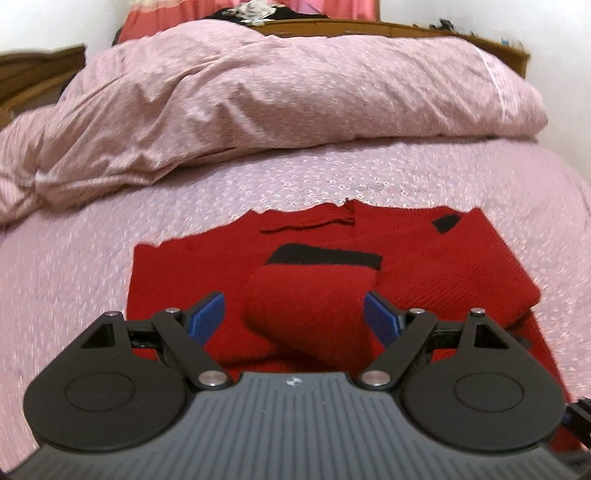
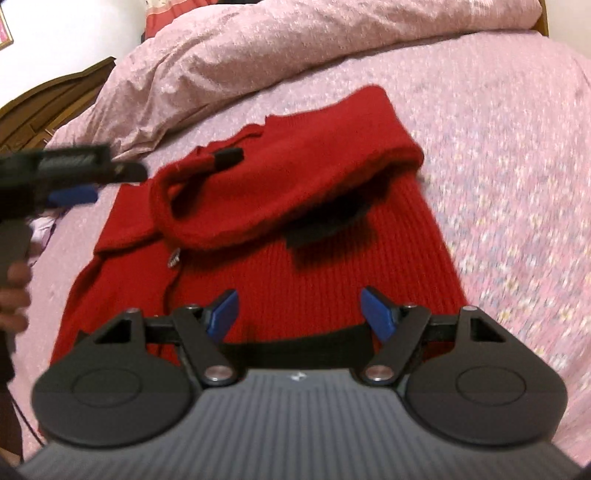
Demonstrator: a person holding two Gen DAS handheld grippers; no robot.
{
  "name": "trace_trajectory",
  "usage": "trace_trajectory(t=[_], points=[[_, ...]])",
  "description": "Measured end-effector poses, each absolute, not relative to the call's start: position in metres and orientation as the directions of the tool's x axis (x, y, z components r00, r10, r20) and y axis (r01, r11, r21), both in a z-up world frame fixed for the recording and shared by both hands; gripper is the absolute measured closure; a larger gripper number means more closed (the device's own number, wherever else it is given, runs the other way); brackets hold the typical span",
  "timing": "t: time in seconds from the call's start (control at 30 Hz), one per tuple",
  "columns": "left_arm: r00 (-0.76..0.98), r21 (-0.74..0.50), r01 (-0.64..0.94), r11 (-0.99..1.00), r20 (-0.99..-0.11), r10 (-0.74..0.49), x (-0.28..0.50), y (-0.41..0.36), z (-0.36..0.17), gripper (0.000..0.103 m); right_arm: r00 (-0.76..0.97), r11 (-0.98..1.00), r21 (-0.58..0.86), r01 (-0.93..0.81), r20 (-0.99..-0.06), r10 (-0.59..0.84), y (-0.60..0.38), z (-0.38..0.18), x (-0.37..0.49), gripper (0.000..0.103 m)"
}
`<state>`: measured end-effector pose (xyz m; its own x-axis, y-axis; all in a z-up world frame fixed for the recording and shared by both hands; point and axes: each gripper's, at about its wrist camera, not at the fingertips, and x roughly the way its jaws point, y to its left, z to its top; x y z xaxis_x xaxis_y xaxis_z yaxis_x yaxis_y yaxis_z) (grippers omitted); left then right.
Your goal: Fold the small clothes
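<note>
Left gripper (image 1: 293, 314): jaws spread wide, blue pads (image 1: 208, 315) well apart. A red sleeve (image 1: 310, 295) lies in the gap between the pads, nearer the right pad; neither pad is seen pressing on it, so nothing is clamped. In the right wrist view the same gripper (image 2: 74, 194) shows at the far left, blurred, above the left part of the sweater, a bare hand (image 2: 14, 291) on its handle.

Red sweater (image 1: 443, 266): knit, with black trim; spread flat on the pink bedspread (image 1: 74, 266) ahead of and under the left gripper. Black cuff (image 1: 325, 254) just beyond the sleeve. Folded pink quilt (image 1: 258, 103) farther ahead, wooden headboard (image 1: 369, 27) behind it.

Right gripper (image 2: 299, 312): jaws wide open, pads (image 2: 221, 314) apart, holding nothing. It hangs over the near hem of the sweater (image 2: 295, 280); black hem band (image 2: 295, 349) runs directly below and between the pads. Contact with the cloth cannot be judged. Ahead, a sleeve (image 2: 288, 177) is folded across the chest, above a black patch (image 2: 325, 229).

Writing: a small tag (image 2: 173, 258) sits ahead and left of the right gripper; print unreadable. A small emblem (image 2: 295, 376) on the gripper body, also illegible.
</note>
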<state>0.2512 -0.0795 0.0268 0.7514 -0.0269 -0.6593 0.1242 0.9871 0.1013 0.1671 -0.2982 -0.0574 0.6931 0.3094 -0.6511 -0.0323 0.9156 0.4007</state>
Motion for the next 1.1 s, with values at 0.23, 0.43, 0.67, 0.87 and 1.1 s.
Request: trace_trajectory(t=[0.23, 0.43, 0.67, 0.87, 1.1], points=[[0.758, 0.339, 0.179, 0.924, -0.646, 0.091, 0.275, -0.129, -0.002, 0.017, 0.727, 0.921, 0.386, -0.055, -0.616, 0.302, -0.295, -0.063, 0.157, 0.028], [0.746, 0.33, 0.023, 0.944, -0.634, 0.204, 0.284, -0.109, -0.015, 0.017, 0.725, 0.904, 0.426, -0.041, -0.61, 0.321, -0.302, -0.063, 0.157, 0.029], [0.74, 0.13, -0.141, 0.982, -0.645, 0.191, 0.252, -0.036, -0.008, 0.017, 0.731, 0.905, 0.424, -0.041, -0.605, 0.317, -0.3, -0.064, 0.156, 0.028], [0.726, 0.136, -0.203, 0.97, -0.644, 0.242, 0.221, -0.004, -0.014, 0.017, 0.729, 0.9, 0.434, -0.028, -0.608, 0.315, -0.301, -0.064, 0.156, 0.028], [0.737, 0.107, -0.192, 0.975, -0.64, 0.216, 0.193, 0.028, -0.012, 0.017, 0.706, 0.867, 0.497, -0.008, -0.611, 0.357, -0.314, -0.061, 0.157, 0.029]])
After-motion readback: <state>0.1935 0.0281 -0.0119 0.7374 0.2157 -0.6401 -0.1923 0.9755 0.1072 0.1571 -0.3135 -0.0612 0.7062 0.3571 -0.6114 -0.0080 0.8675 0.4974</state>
